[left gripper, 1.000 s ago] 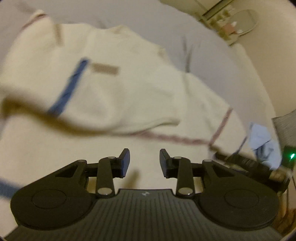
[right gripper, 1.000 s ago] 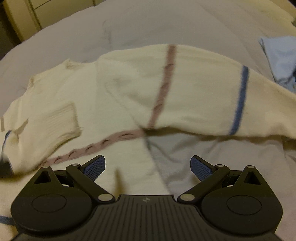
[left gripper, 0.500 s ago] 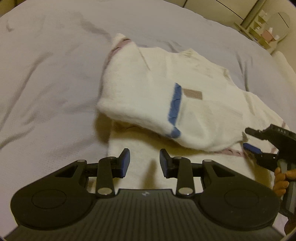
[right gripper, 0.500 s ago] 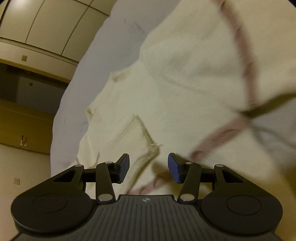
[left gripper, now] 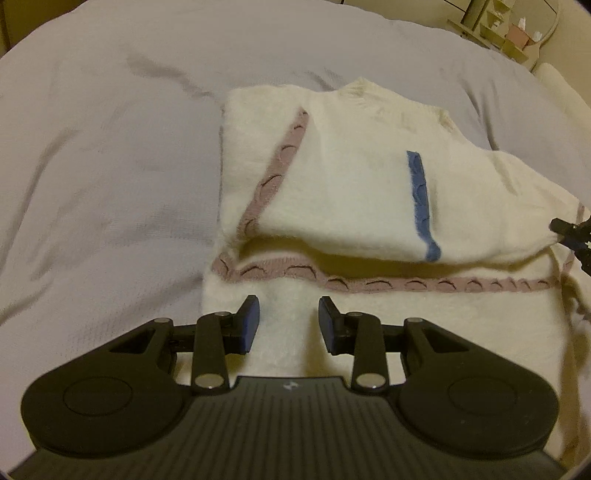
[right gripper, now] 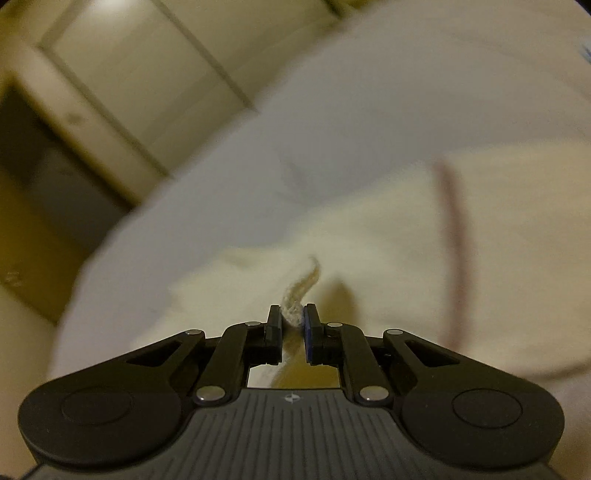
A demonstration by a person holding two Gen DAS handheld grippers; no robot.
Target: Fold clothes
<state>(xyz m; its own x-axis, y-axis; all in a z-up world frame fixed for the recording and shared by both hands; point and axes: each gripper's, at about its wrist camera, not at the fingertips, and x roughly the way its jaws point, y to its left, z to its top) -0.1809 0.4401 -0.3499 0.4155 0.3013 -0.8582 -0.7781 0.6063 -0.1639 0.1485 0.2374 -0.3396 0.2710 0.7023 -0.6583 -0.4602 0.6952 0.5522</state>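
Cream sweater [right gripper: 388, 258] blurs beyond the right hand-held gripper [right gripper: 293, 319] pinching its edge.

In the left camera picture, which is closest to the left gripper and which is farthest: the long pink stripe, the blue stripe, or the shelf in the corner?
From the left gripper:
1. Long pink stripe, just ahead across the sweater.
2. Blue stripe, farther up, to the right.
3. Shelf, far top right, past the bed.

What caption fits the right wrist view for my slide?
Right tool shut on a ribbed edge of the cream sweater over the grey bedsheet.
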